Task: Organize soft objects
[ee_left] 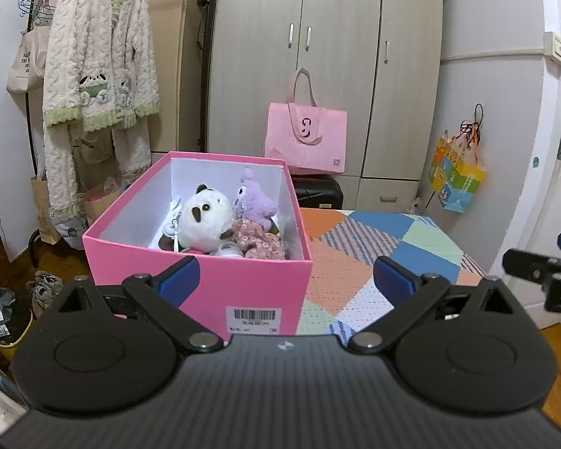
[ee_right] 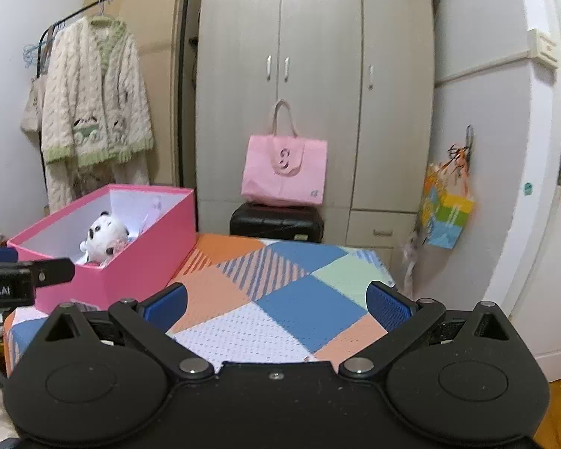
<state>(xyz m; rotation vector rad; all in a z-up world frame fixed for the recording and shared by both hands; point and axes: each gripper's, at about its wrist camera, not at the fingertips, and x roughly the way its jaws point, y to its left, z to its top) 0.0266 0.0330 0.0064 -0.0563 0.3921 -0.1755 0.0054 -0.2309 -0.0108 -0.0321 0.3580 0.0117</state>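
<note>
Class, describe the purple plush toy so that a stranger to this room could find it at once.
Start at the patchwork bedspread and find the open pink box on it. The purple plush toy sits at the back, right of the white plush toy; it is the only purple one.

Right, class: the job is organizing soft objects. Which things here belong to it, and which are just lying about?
Part of the job:
- pink box
- white plush bear
- purple plush toy
- floral cloth

Just lying about:
- pink tote bag
- fleece robe
- black suitcase
- colourful gift bag
</note>
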